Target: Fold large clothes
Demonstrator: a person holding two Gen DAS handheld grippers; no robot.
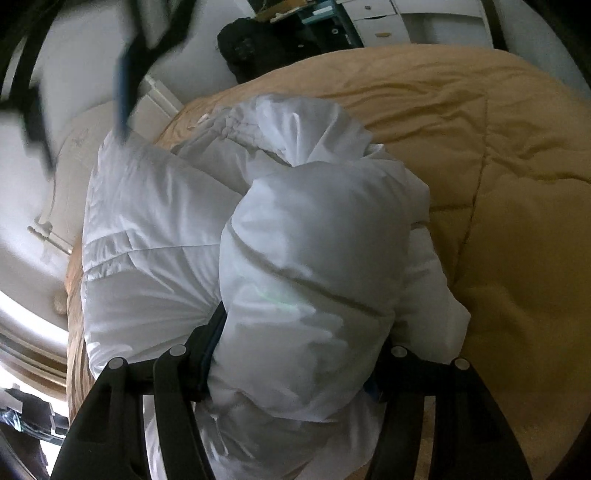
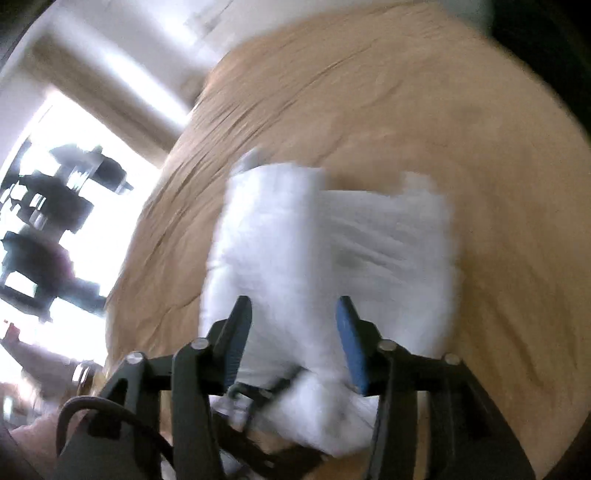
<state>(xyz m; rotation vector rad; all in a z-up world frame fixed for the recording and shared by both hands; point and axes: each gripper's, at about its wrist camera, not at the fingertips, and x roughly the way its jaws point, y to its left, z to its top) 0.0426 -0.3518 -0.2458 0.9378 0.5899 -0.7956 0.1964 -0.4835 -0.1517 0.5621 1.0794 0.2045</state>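
In the left wrist view, a puffy white jacket (image 1: 258, 236) lies bunched on a tan quilted comforter (image 1: 498, 155) that covers the bed. A thick fold of the jacket, rounded like a sleeve or hood, bulges up between the fingers of the left gripper (image 1: 295, 354); the blue-edged left finger (image 1: 212, 343) lies against the fabric, while the right finger is mostly hidden behind the bulge, so I cannot tell whether the pads press on the cloth or merely stand around it. At the upper left, blurred, the right gripper (image 1: 125, 85) hangs above the far edge of the jacket, its blue pad pointing down. Beyond the bed sit a black bag (image 1: 255, 48) and white drawers (image 1: 376, 22). In the right wrist view, which is heavily blurred, the same jacket (image 2: 332, 243) shows as a white mass on the comforter (image 2: 406, 110), lying below and ahead of the right gripper (image 2: 293, 332). Its two fingers stand apart with a clear gap, the blue pad (image 2: 351, 339) on the right side, and nothing is pinched between them; the jacket is only seen through the gap. At the left, a bright window (image 2: 92, 184) backs some dark, indistinct shapes.
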